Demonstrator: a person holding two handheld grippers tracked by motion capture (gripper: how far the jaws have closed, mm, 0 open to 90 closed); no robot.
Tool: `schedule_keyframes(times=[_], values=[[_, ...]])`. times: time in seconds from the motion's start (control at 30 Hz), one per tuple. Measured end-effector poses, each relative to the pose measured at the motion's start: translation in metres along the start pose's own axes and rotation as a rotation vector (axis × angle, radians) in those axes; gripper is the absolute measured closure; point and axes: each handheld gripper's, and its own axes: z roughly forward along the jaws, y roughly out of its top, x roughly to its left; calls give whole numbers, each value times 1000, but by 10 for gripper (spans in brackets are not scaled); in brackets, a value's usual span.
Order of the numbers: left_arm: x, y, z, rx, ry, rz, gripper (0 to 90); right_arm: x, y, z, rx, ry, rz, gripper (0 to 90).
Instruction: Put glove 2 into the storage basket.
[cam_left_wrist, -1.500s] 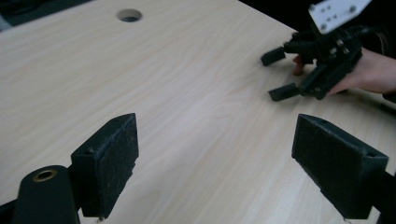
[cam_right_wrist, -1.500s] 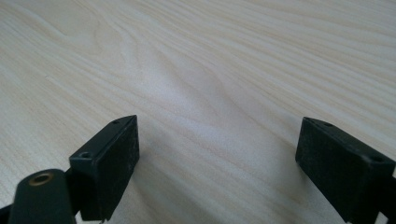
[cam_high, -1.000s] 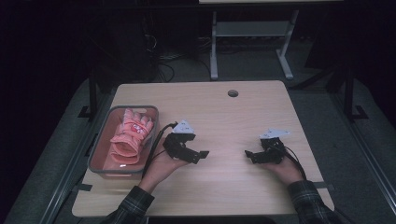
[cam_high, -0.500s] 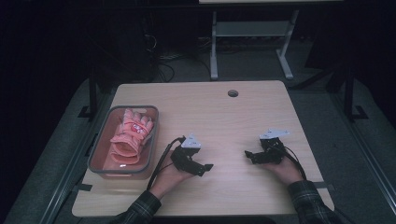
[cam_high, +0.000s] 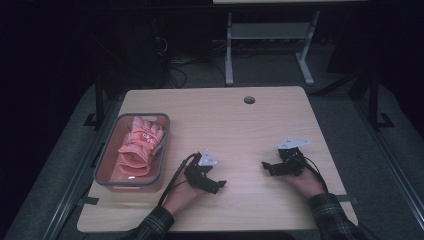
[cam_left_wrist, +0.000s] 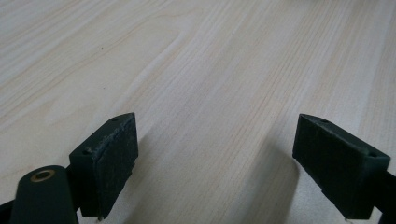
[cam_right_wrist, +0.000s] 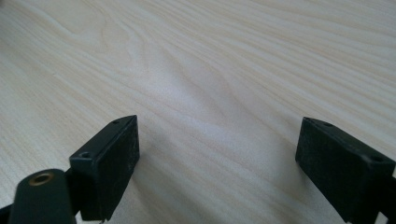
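Well, the bin (cam_high: 107, 170) sits by the table's (cam_high: 260, 125) left edge, with lots of bare wood to its right. Pink gloves (cam_high: 137, 145) (soft, crumpled) lie inside. The left gripper (cam_high: 216, 186) and right gripper (cam_high: 268, 168) rest low, both jaws spread wide, empty.

A dim room surrounds the pale wooden table (cam_high: 260, 125); a grey-legged stand (cam_high: 270, 45) sits on dark floor (cam_high: 350, 105) beyond
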Motion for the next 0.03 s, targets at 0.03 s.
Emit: schedule_keyframes(times=[0.03], values=[[0,0,0,2,4,9,134,0,0,0,0,0,0,130]])
